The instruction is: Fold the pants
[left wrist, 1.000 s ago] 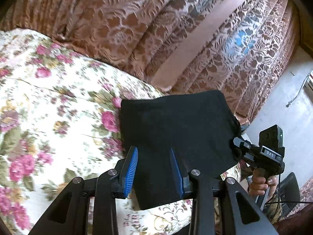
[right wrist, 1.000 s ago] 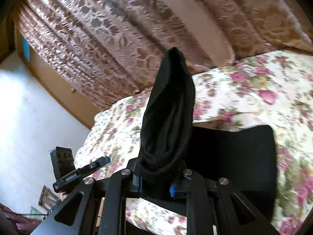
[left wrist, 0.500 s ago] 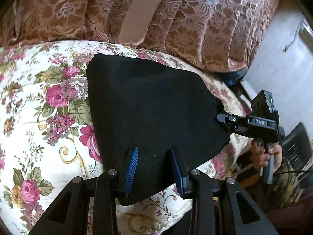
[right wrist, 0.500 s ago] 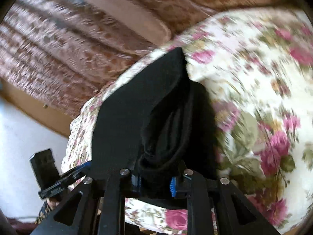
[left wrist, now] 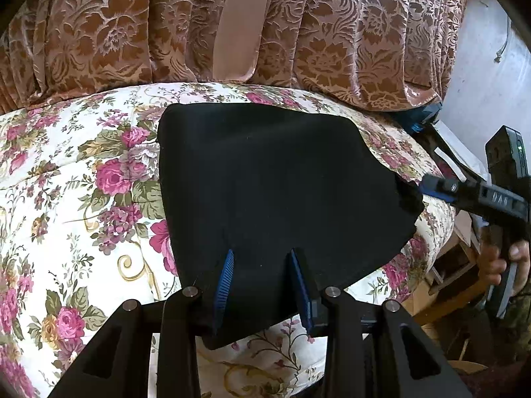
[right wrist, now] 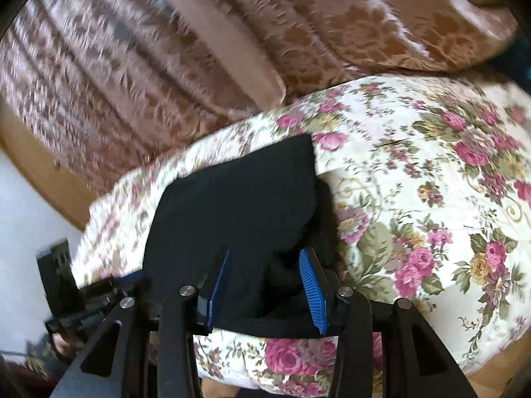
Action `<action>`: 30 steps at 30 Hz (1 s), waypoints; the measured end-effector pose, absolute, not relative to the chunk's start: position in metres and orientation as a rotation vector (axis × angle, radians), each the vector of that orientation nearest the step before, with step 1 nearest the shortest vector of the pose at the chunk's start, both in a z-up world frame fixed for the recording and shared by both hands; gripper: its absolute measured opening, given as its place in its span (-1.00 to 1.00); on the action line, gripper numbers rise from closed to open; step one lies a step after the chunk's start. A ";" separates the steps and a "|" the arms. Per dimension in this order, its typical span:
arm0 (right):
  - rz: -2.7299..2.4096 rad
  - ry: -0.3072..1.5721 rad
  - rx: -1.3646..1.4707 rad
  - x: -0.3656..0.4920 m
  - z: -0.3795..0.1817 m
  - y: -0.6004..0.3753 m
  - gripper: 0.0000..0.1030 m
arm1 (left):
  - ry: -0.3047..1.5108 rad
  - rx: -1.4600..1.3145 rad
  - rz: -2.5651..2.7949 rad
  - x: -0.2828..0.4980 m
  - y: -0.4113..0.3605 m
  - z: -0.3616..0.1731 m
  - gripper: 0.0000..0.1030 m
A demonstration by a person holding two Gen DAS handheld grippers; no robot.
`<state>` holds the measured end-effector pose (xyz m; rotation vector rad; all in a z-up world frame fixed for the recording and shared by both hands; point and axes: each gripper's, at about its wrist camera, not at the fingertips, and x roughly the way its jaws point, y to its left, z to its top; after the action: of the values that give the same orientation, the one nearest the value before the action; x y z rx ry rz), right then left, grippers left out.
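The black pants (left wrist: 272,192) lie folded into a compact shape on the flowered bedspread (left wrist: 66,199). My left gripper (left wrist: 262,258) is open, its blue pads apart over the pants' near edge. My right gripper (right wrist: 265,258) is open too, its pads spread on either side of the bunched near edge of the pants (right wrist: 239,205). In the left wrist view the right gripper (left wrist: 431,187) shows at the pants' right corner. In the right wrist view the left gripper (right wrist: 109,285) shows at the lower left, blurred.
A brown patterned curtain (left wrist: 332,33) hangs behind the bed. The bed's edge drops off to the right in the left wrist view, with a grey wall (left wrist: 481,76) and wooden furniture (left wrist: 448,285) beyond. A person's hand (left wrist: 504,258) holds the right gripper's handle.
The right gripper brought the raised fold of pants down onto the bed and opened, letting it go. The left gripper stayed open over the near edge.
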<state>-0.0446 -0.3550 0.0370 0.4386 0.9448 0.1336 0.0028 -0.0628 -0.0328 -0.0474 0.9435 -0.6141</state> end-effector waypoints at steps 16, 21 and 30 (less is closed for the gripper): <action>-0.052 1.086 0.287 -0.049 -0.020 -0.345 -0.79 | 0.915 0.004 -0.596 -0.005 -0.070 -0.034 -0.29; -0.047 1.077 0.306 -0.051 -0.019 -0.347 -0.78 | 0.914 0.019 -0.587 -0.005 -0.072 -0.033 -0.28; -0.017 1.060 0.315 -0.049 -0.009 -0.348 -0.58 | 0.873 0.069 -0.549 -0.006 -0.059 -0.017 -0.02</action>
<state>-0.0491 -0.3478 -0.0092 0.3154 1.0602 -0.0169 -0.0059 -0.0594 -0.0171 0.0694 0.8731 -0.5488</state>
